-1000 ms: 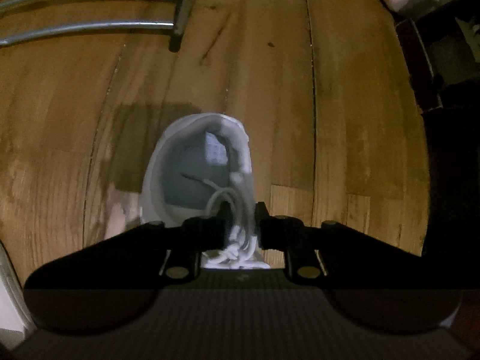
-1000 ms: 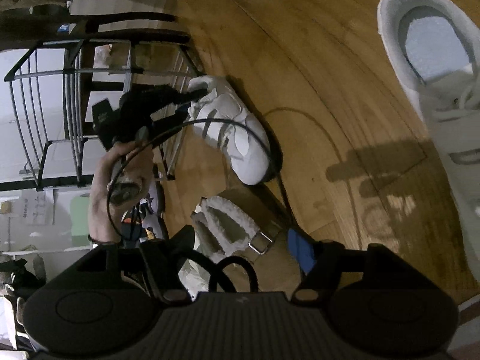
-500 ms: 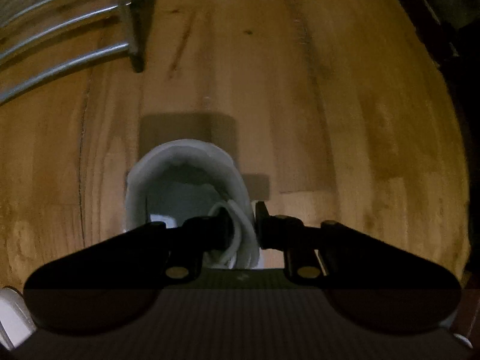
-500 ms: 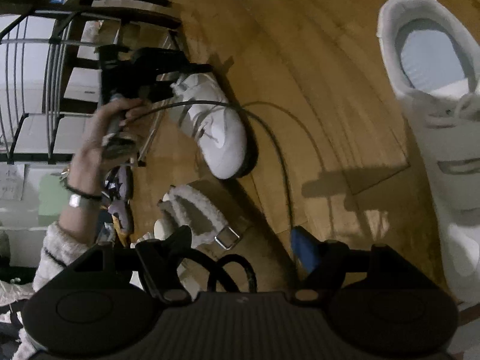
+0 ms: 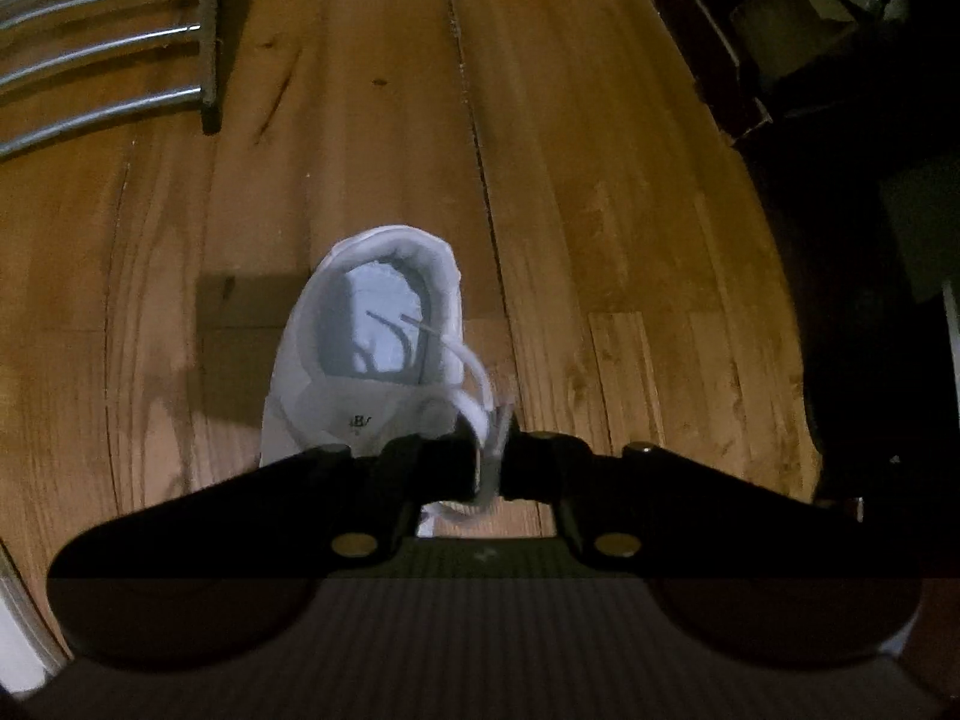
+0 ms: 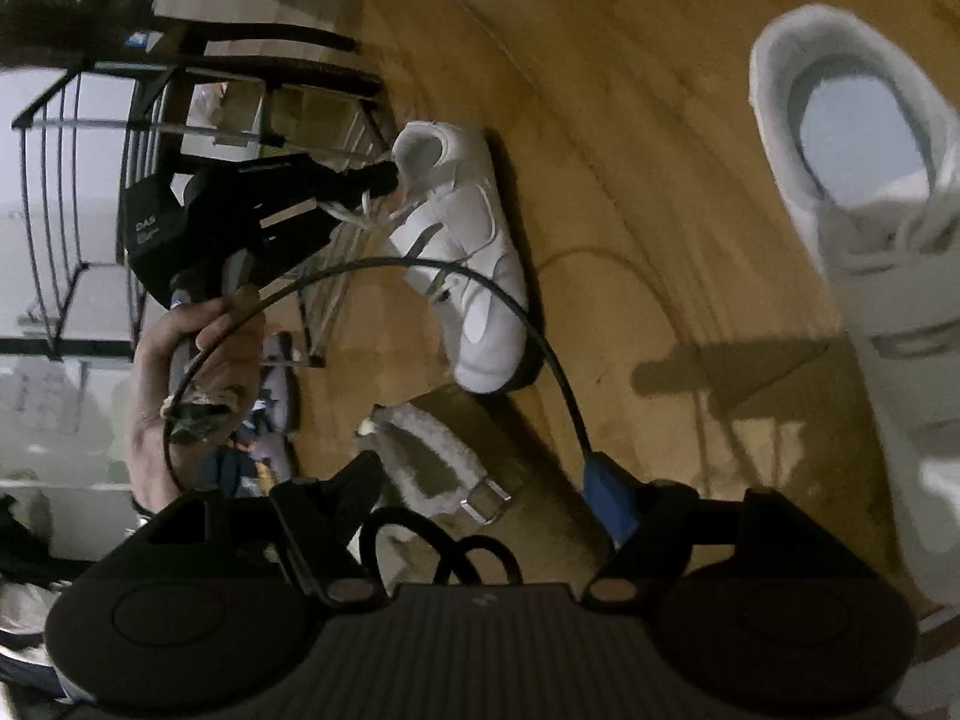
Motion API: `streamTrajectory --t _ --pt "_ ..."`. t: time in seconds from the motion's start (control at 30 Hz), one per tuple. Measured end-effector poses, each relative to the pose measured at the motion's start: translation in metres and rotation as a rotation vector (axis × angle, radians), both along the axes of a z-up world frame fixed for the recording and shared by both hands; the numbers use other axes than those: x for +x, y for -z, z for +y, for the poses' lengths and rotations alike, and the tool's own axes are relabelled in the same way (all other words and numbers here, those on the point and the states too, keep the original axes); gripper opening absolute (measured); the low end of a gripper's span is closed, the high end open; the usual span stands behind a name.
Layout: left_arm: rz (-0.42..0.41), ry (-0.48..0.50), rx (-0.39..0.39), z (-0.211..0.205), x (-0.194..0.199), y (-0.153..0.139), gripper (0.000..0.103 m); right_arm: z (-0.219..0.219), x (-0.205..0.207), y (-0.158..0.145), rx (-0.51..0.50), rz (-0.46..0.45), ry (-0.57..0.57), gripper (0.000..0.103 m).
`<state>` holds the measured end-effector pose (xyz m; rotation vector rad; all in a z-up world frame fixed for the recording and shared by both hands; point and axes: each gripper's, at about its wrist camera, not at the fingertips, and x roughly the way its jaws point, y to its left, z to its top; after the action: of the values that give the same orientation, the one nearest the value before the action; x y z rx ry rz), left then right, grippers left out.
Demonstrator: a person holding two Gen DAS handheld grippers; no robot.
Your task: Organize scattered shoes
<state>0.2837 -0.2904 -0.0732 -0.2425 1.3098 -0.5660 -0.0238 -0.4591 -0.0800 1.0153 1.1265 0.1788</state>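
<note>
The left gripper [image 5: 491, 462] pinches the laces [image 5: 480, 384] of a white sneaker [image 5: 366, 354] at centre frame, over the wooden floor [image 5: 600, 180]. The right gripper [image 6: 486, 516], jaws spread and empty, hovers above a fleece-lined sandal [image 6: 432, 456]; a second white sneaker [image 6: 870, 228] lies at right.

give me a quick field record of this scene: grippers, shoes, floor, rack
left gripper: shut on the laces of a white sneaker
right gripper: open, nothing between the fingers
second white sneaker: on the floor at the right of the right wrist view
fleece-lined shoe: on the floor just ahead of the right gripper
floor: wooden planks
metal rack: upper left in the left wrist view
</note>
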Motion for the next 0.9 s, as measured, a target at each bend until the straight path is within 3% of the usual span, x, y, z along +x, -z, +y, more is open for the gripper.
streamTrajectory --t 0.03,0.07,0.13,0.23,0.3,0.37,0.43,0.53,0.6,0.63,0.73,0.8,0.9 --pt "0.001 -0.01 0.005 0.005 -0.001 -0.002 0.026 0.0 0.001 -0.002 -0.025 0.001 0.001 0.076" --pt "0.0 -0.022 0.013 0.008 -0.002 -0.001 0.046 -0.001 0.004 -0.004 -0.047 0.003 0.003 0.076" --pt "-0.01 -0.036 0.015 0.02 -0.014 0.003 0.054 -0.003 0.01 -0.011 -0.089 0.006 0.008 0.076" --pt "0.003 -0.043 0.025 0.032 -0.022 -0.004 0.054 -0.009 0.025 -0.04 -0.122 -0.042 0.014 0.076" --pt "0.014 -0.052 0.032 0.045 -0.028 -0.011 0.069 -0.013 0.031 -0.061 -0.099 -0.092 0.007 0.078" --pt "0.004 -0.064 0.033 0.06 -0.034 -0.022 0.085 -0.016 0.035 -0.081 -0.049 -0.143 0.003 0.079" --pt "-0.044 -0.072 0.031 0.072 -0.041 -0.033 0.091 -0.015 0.032 -0.104 0.08 -0.273 -0.017 0.079" --pt "-0.119 -0.106 0.02 0.097 -0.053 -0.049 0.094 -0.002 0.032 -0.117 0.155 -0.341 -0.046 0.085" --pt "-0.111 -0.131 -0.017 0.111 -0.056 -0.049 0.094 0.009 0.043 -0.122 0.06 -0.299 -0.023 0.086" --pt "-0.105 -0.137 -0.025 0.116 -0.056 -0.047 0.095 0.02 0.059 -0.123 -0.063 -0.259 -0.017 0.086" --pt "-0.094 -0.131 -0.001 0.126 -0.054 -0.036 0.095 0.038 0.102 -0.111 -0.261 -0.183 -0.046 0.082" --pt "-0.074 -0.134 0.019 0.135 -0.05 -0.023 0.095 0.046 0.139 -0.091 -0.32 -0.116 -0.071 0.075" --pt "-0.041 -0.136 0.003 0.144 -0.043 -0.007 0.095 0.042 0.181 -0.05 -0.297 0.003 -0.023 0.073"
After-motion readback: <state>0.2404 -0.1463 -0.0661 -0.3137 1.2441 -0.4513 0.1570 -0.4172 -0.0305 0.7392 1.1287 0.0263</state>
